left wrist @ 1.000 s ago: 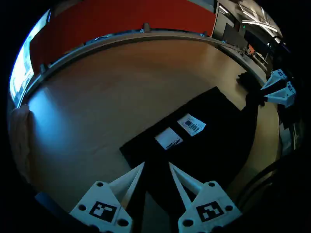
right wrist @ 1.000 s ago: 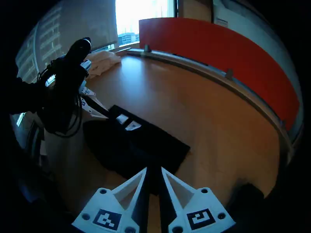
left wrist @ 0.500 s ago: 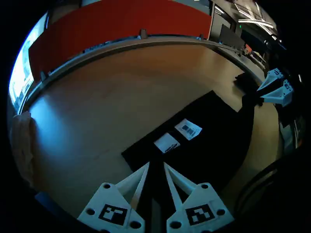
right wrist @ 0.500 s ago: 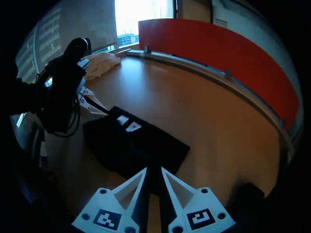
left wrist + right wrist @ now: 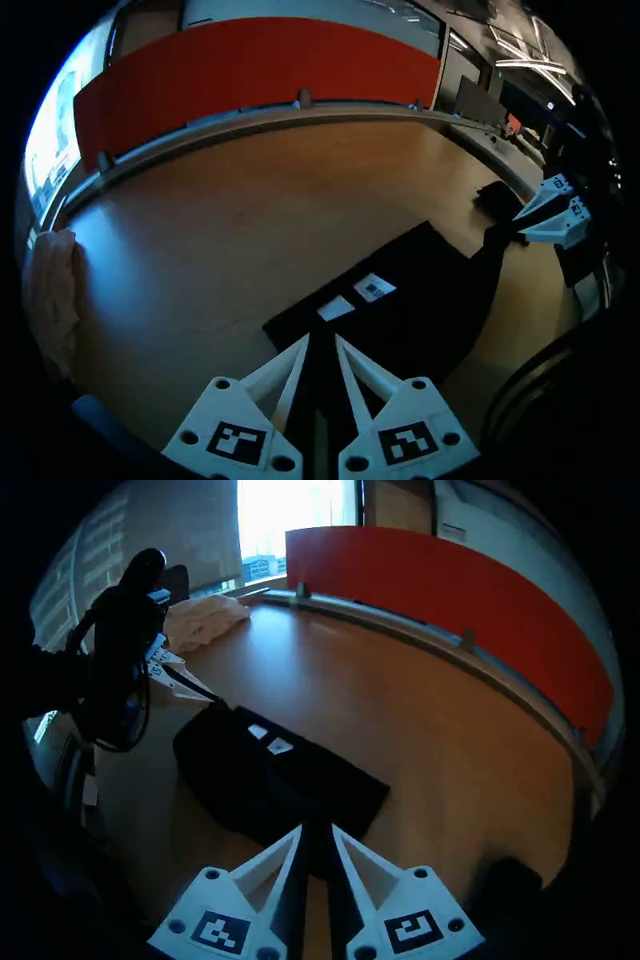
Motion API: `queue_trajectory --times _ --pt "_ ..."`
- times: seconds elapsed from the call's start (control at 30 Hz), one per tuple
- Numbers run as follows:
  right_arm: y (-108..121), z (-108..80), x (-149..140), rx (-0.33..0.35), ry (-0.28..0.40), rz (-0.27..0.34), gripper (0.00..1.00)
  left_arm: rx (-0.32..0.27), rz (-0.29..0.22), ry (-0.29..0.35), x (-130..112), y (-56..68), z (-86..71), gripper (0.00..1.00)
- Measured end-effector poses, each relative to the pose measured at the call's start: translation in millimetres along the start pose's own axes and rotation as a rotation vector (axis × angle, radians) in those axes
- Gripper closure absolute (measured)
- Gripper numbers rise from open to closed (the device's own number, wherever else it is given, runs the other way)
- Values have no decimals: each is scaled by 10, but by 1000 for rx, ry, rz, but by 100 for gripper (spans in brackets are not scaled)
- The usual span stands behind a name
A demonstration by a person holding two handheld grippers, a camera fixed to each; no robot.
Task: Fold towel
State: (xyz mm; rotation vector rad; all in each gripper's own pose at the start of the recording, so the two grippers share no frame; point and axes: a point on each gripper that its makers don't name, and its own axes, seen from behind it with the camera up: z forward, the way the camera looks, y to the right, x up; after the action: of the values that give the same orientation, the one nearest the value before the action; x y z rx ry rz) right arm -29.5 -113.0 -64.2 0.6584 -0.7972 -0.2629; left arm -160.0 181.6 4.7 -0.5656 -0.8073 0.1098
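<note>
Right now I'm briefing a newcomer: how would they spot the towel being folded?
On the wooden table before the red divider, look at its near side. It is the black towel with two white tags, unlike the pale cloth bundled by the window.

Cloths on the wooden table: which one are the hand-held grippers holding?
The black towel, pinched at two corners; the crumpled cream cloth lies apart, untouched.

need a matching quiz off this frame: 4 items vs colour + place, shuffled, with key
1. towel
2. divider
3. tags
4. cloth heap

a. red, along the far edge of the table
b. pale, near the window
c. black, on the table
d. white, on the towel

Pairs: 1-c, 2-a, 3-d, 4-b
</note>
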Motion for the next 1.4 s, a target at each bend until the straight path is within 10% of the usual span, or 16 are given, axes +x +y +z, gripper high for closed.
queue_trajectory --times 0.47,0.87,1.4 --pt "-119 -198 -6 -3 25 12 89 25 23 91 315 -37 -629 93" --pt "-355 -362 -30 16 40 24 89 25 31 108 348 -59 -776 93" --pt "-42 -173 260 2 53 -33 89 98 -64 146 291 -188 -834 93"
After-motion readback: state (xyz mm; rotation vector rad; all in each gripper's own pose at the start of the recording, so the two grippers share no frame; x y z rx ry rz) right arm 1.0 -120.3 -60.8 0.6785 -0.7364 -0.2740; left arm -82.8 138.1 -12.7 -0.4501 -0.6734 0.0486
